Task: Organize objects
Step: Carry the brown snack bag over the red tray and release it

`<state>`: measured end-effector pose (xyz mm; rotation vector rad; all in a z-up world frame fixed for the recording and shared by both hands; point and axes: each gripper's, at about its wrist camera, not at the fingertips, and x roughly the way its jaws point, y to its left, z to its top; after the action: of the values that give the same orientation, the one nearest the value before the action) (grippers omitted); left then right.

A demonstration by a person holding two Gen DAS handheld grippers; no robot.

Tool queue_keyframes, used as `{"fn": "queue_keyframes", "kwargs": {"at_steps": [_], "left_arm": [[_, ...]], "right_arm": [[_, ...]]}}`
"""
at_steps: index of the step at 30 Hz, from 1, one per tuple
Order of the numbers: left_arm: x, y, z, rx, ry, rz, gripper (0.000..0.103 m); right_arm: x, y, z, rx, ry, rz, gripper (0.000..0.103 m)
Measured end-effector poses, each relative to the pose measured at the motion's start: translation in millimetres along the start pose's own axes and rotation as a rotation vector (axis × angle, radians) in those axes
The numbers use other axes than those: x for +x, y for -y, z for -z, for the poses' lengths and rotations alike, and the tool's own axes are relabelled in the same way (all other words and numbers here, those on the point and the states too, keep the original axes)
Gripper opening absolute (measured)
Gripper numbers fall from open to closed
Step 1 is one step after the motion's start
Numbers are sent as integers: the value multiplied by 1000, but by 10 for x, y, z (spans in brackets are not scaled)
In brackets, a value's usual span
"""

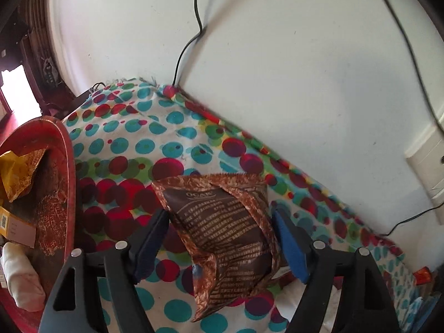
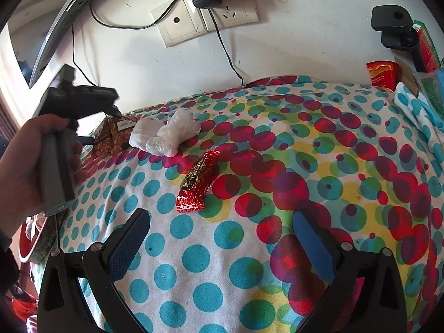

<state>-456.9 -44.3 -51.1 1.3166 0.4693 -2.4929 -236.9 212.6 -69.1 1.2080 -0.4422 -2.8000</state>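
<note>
A brown snack packet (image 1: 230, 249) lies on the spotted cloth (image 1: 133, 138) between the blue pads of my left gripper (image 1: 220, 212). Its jaws stand wide and cloth shows beside the left pad, so it is open around the packet. The right wrist view shows the same packet (image 2: 112, 134) at the far left, under the person's hand (image 2: 25, 155) that holds that gripper. My right gripper (image 2: 220, 215) is open over the cloth with nothing between its fingers. A red candy bar (image 2: 195, 184) lies just ahead of it, and a crumpled white wrapper (image 2: 166, 136) lies further back.
A red tray (image 1: 68, 172) at the left holds a yellow packet (image 1: 16, 174), a small box and a white bundle. The wall (image 1: 277, 69) with cables and sockets (image 2: 205, 19) borders the cloth. A red packet (image 2: 381, 75), a black clamp (image 2: 394, 27) and boxes crowd the right back.
</note>
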Motion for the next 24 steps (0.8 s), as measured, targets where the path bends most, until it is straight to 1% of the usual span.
{"fn": "queue_keyframes", "kwargs": {"at_steps": [1, 2, 3, 5, 6, 7, 8, 10, 12, 14, 16, 24], "left_arm": [[-20, 6, 23, -10, 20, -22, 81], [-9, 22, 44, 5, 33, -46, 84], [67, 23, 53, 8, 9, -40, 86], [293, -58, 73, -56, -112, 61, 87], [297, -75, 82, -51, -101, 69, 87], [246, -64, 78, -29, -56, 23, 82], [225, -51, 86, -2, -31, 4, 74], [189, -32, 113, 58, -13, 26, 61], [117, 13, 144, 135, 10, 35, 55], [-30, 4, 182, 185, 65, 31, 54], [-160, -18, 213, 230, 111, 2, 54], [-610, -357, 343, 269, 168, -19, 54]], "right_arm": [[-2, -2, -1, 0, 2, 0, 103], [-1, -4, -3, -1, 0, 2, 103], [1, -8, -5, -3, -1, 3, 103], [-2, -6, -9, -3, 2, 0, 103], [-10, -4, -11, -2, 6, -1, 103], [-11, -5, -12, -3, 7, -2, 103], [-10, -7, -14, -3, 7, -3, 103], [-15, -6, -13, -3, 5, -1, 103], [-17, -8, -16, -1, 7, 0, 103], [-13, -9, -21, -4, 5, -1, 103], [-17, -11, -22, -5, 7, 2, 103], [-16, -8, -26, -3, 3, 8, 103]]}}
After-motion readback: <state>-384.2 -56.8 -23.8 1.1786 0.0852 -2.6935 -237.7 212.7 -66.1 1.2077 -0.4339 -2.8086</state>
